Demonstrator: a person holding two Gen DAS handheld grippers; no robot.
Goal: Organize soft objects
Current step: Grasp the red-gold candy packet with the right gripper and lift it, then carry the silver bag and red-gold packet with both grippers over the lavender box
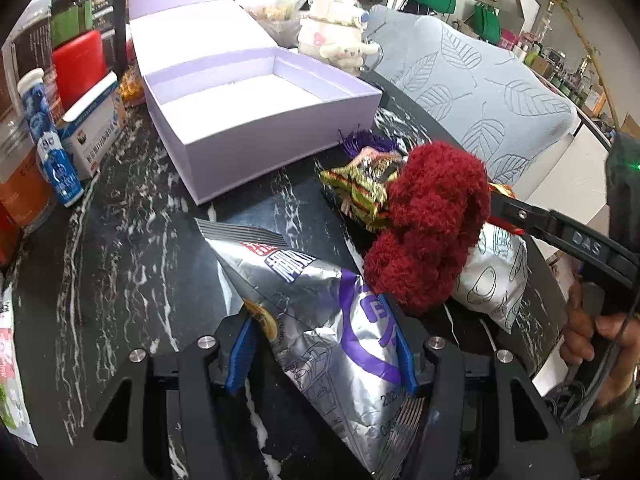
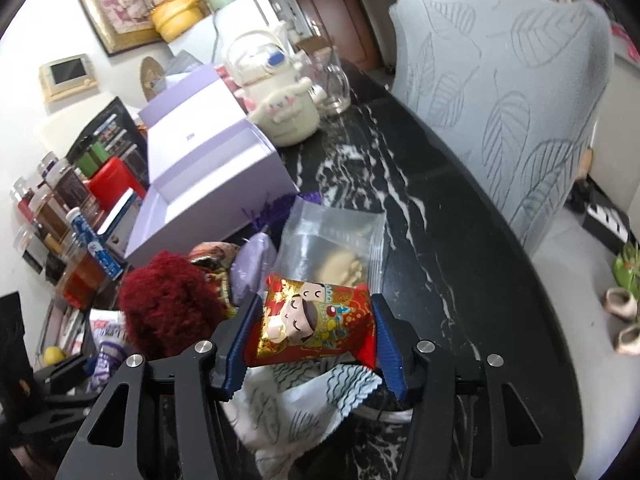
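Observation:
My left gripper (image 1: 326,344) is shut on a silver and purple foil snack bag (image 1: 320,320) lying on the black marble table (image 1: 120,248). A dark red fuzzy scrunchie (image 1: 430,224) lies just beyond it, beside a gold brocade pouch (image 1: 362,188). My right gripper (image 2: 312,336) is shut on a red and gold cartoon packet (image 2: 316,324), above a white patterned packet (image 2: 304,404). The scrunchie (image 2: 172,304) sits to its left; a clear bag with a biscuit (image 2: 336,248) lies ahead. An open lilac box (image 1: 256,120) stands behind, also seen in the right wrist view (image 2: 208,184).
A cream Cinnamoroll bottle (image 2: 280,100) and a glass jar (image 2: 334,88) stand past the box. Bottles, tubes and cartons (image 1: 60,136) crowd the table's left side. A grey leaf-patterned chair (image 2: 520,100) stands against the right edge.

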